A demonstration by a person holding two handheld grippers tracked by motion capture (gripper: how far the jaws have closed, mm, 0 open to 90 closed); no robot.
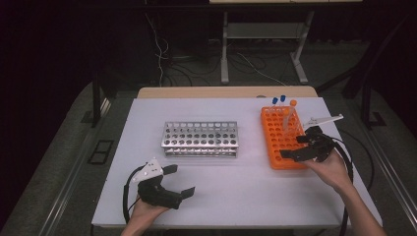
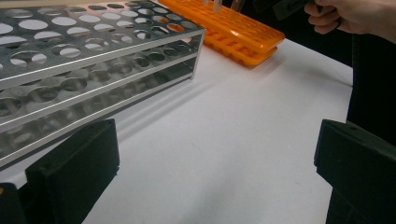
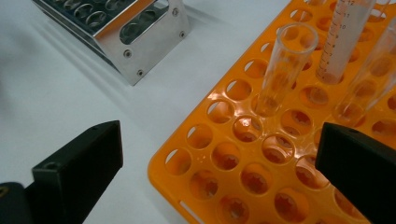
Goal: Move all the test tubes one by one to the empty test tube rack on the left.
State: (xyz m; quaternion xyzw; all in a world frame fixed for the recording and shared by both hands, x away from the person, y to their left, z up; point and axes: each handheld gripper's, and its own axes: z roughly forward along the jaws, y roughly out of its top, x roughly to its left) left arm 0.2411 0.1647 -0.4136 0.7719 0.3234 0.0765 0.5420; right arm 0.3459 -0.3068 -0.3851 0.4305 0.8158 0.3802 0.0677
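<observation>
An orange tube rack (image 1: 282,140) lies on the right of the white table, with capped tubes (image 1: 281,102) standing at its far end. My right gripper (image 1: 293,147) hovers open over its near right side. In the right gripper view the black jaws stand wide apart around the right gripper (image 3: 219,172), above the orange rack (image 3: 161,179). An uncapped clear tube (image 3: 285,65) and a graduated tube (image 3: 343,42) stand just ahead. A silver metal rack (image 1: 200,139) with no tubes sits mid-table. My left gripper (image 1: 181,180) rests open near the front edge, holding nothing.
In the left gripper view, the left gripper (image 2: 215,177) points past the metal rack (image 2: 93,51) toward the orange rack (image 2: 233,28) and the other hand (image 2: 350,16). Bare white table (image 1: 236,191) lies between the hands. Cables and a table leg stand beyond.
</observation>
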